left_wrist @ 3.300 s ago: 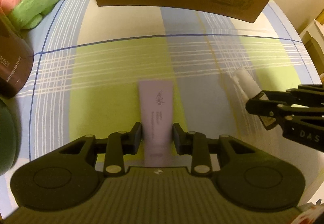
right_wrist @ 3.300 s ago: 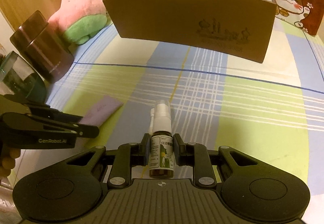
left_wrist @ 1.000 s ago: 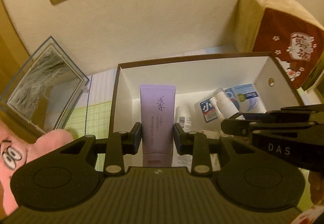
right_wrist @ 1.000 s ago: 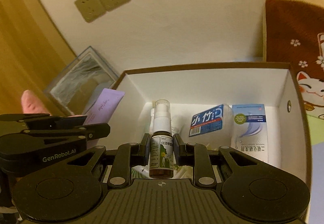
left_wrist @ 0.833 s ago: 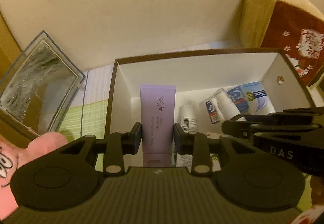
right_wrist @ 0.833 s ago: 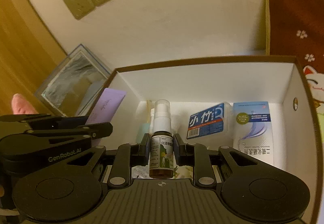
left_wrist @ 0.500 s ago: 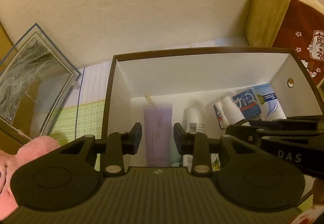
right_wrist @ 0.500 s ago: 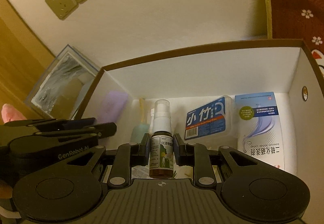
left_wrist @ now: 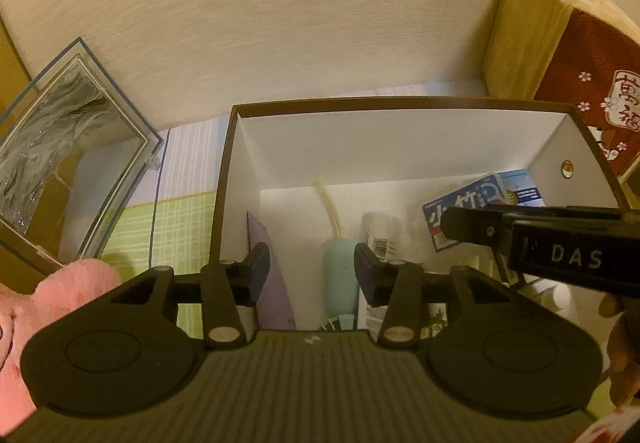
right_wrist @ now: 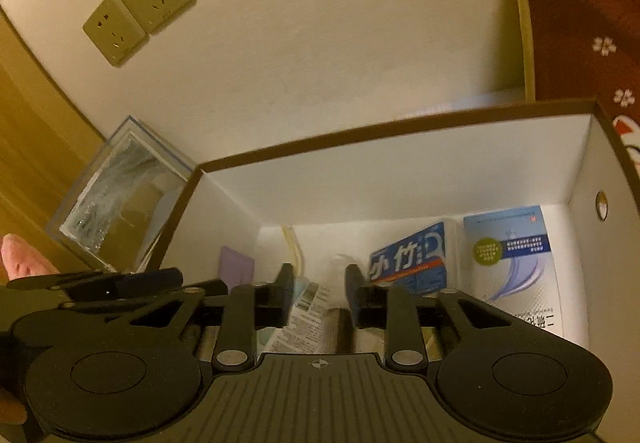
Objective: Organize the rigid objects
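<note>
A: What changed at the left gripper?

B: A second ago it clamped the purple tube. Its jaws have just been opening and stand about half apart with nothing pressed between them. The tube now leans against the left wall of the box, just beside the left finger.

A: And on the right?

B: The same. The right gripper held the spray bottle half a second ago. Its jaws have just been parting, only a little, and the pads look clear of it. The bottle shows as a blur below and ahead of the fingers, apparently dropping among the things on the box floor.

A: So both are delivered?

B: I'd judge so: both lie inside the box, and both grippers are free to withdraw.

A: Count the contents.

B: One purple tube, one teal-handled item between the left gripper's fingers, one white barcoded bottle, one spray bottle, one blue packet, one white-and-blue carton. Anything under the gripper bodies I can't count.
</note>
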Tool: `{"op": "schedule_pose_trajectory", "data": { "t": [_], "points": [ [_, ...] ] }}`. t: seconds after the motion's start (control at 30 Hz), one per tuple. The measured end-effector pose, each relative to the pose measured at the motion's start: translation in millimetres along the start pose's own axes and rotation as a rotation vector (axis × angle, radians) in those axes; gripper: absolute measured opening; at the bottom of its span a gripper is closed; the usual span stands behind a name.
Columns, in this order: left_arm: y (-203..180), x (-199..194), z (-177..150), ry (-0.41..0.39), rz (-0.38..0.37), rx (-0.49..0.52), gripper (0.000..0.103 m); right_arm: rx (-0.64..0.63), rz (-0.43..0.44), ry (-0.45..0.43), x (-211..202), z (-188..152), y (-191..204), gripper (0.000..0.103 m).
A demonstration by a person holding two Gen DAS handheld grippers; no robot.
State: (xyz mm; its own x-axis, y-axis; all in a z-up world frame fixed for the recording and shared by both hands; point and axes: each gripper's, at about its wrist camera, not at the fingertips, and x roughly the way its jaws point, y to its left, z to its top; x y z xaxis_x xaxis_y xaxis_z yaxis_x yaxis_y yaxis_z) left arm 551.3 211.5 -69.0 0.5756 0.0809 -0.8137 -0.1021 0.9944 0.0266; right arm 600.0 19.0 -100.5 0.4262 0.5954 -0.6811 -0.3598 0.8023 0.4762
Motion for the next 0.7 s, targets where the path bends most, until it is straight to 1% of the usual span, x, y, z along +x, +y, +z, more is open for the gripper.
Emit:
{"op": "schedule_pose_trajectory", "data": {
  "t": [0.03,0.07,0.13,0.3,0.4,0.5,0.6,0.7],
  "points": [
    [-0.5,-2.9,-0.9,-0.002,-0.005,0.001,0.046,0.004,0.004,-0.006,-3.5,-0.5,0.0,0.046],
    [-1.4,-5.8,-1.9,-0.005,-0.008,0.003,0.047,0.006,0.007,-0.008,-7.2,-1.2,0.0,0.047],
    [-4.1,-13.7,-4.5,-0.019,-0.010,0.010,0.054,0.006,0.008,-0.006,-14.9,-3.5,-0.4,0.052],
    [-9.0,-35.1,-12.6,-0.046,-0.025,0.003,0.057,-0.015,0.005,-0.011,-38.2,-15.1,-1.5,0.060],
    [-13.0,-49.2,-19.6,-0.058,-0.028,-0.010,0.062,-0.052,-0.001,-0.028,-56.8,-24.9,-0.5,0.061],
    [-18.1,-67.3,-27.8,-0.076,-0.030,-0.018,0.063,-0.082,-0.011,-0.041,-74.9,-35.0,2.0,0.062],
    [-23.1,-86.0,-37.7,-0.092,-0.035,-0.027,0.067,-0.102,-0.014,-0.054,-94.5,-46.1,4.8,0.063],
    [-29.9,-104.2,-49.5,-0.100,-0.039,-0.034,0.067,-0.114,-0.017,-0.066,-113.5,-58.1,6.5,0.065]
  ]
}}
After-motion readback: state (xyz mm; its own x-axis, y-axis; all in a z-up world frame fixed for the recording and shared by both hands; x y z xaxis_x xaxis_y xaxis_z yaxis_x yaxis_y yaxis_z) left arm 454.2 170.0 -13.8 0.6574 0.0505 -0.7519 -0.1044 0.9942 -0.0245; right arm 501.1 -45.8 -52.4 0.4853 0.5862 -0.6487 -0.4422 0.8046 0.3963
